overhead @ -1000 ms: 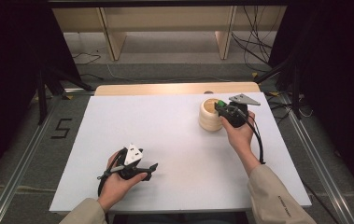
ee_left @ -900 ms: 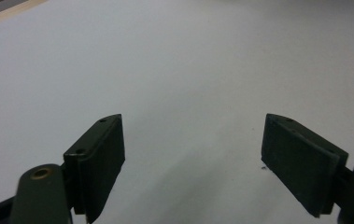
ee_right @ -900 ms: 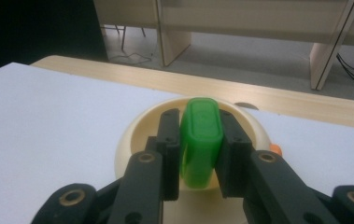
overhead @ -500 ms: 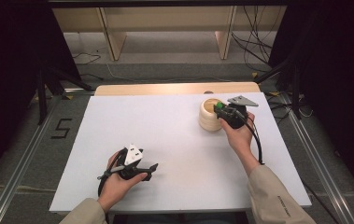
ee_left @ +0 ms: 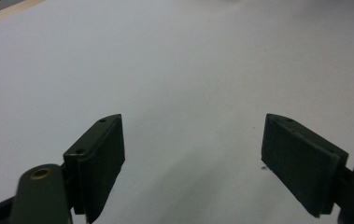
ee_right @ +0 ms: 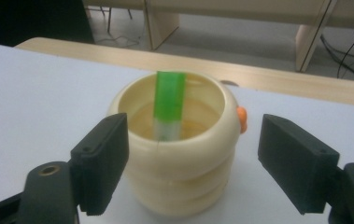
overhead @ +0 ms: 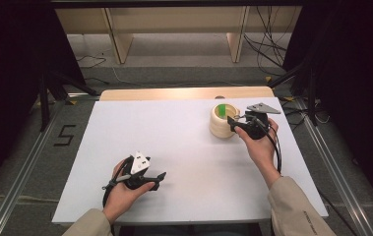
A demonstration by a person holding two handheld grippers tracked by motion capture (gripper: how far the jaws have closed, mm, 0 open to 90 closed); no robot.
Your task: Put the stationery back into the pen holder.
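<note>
Black right gripper (ee_right: pixel 191 168) jaws just opened wide — green piece (ee_right: pixel 169 105) stands free in cream cup (ee_right: pixel 184 154).

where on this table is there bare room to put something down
Most of the white table is bare: the whole stretch from the cream cup leftward to the far left corner, and the middle between the left gripper and the cup. It is crowded only at the far right, where the right gripper stands open beside the cup.

My right tongs (ee_right: pixel 191 172) have just been opening, jaws wide at the lower corners of the frame; the cream ribbed cup (ee_right: pixel 177 179) sits centre on the white surface (ee_right: pixel 34 88); a green stick (ee_right: pixel 169 105) leans upright inside it; an orange knob (ee_right: pixel 242 119) marks its right rim.
</note>
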